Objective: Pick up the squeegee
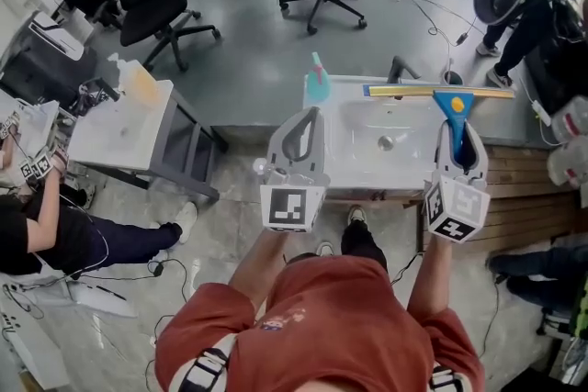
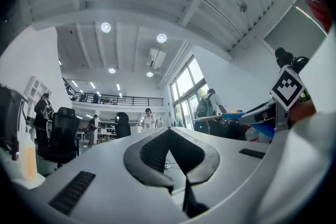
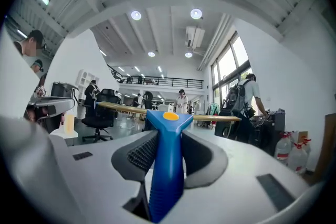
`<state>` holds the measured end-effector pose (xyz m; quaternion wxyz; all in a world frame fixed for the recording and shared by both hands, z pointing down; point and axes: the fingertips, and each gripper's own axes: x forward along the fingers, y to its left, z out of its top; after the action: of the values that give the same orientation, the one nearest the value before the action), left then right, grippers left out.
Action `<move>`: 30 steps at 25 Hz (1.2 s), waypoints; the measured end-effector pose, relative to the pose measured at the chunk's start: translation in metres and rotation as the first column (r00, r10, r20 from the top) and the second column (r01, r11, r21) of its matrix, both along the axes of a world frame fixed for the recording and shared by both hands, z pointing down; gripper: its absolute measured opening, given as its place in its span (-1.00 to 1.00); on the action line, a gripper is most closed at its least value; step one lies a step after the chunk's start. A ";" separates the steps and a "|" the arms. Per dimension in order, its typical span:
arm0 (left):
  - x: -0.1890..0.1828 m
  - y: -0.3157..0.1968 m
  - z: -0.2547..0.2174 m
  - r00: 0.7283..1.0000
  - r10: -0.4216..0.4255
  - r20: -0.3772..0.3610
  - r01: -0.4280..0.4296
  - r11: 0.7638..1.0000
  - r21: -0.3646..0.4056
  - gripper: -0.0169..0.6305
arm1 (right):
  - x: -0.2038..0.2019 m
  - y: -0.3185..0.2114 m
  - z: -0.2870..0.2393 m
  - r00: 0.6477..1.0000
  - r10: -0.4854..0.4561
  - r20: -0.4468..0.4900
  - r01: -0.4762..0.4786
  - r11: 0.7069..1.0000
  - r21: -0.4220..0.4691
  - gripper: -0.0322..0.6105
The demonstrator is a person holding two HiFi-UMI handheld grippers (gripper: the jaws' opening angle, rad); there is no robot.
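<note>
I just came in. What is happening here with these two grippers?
A person holds a gripper in each hand. The right gripper is shut on the blue handle of a squeegee, with its blade at the far end, away from the person. The left gripper is shut and empty. In the head view both hang over a white sink.

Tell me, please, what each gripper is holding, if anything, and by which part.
The right gripper holds the squeegee by its blue handle, fingers clamped on both sides; the left gripper is shut on nothing.
</note>
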<state>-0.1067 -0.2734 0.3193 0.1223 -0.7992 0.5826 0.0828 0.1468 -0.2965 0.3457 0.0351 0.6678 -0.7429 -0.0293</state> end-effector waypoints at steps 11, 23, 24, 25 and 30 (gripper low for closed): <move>-0.005 0.020 -0.022 1.000 0.002 0.018 -0.003 0.995 0.102 -0.89 | -0.011 0.016 -0.028 1.000 0.010 0.004 -0.010 0.977 0.214 -0.46; -0.010 0.019 0.016 1.000 0.019 0.013 -0.019 0.998 0.067 -0.89 | -0.026 0.019 0.000 1.000 0.003 0.003 -0.004 0.972 0.233 -0.46; -0.011 0.018 0.017 1.000 0.015 0.012 -0.016 0.998 0.064 -0.89 | -0.028 0.019 0.001 1.000 0.001 0.003 -0.002 0.973 0.230 -0.46; -0.013 0.018 0.017 1.000 0.011 0.009 -0.011 0.998 0.062 -0.89 | -0.029 0.019 0.002 1.000 -0.002 0.001 0.001 0.974 0.228 -0.46; -0.018 0.015 0.017 1.000 -0.002 -0.008 0.002 0.999 0.054 -0.89 | -0.031 0.019 0.001 1.000 -0.007 0.002 0.006 0.973 0.233 -0.46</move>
<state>-0.1251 -0.2579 0.3361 0.1418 -0.7947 0.5814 0.1017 0.1155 -0.2778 0.3466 -0.0444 0.6649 -0.7366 -0.1153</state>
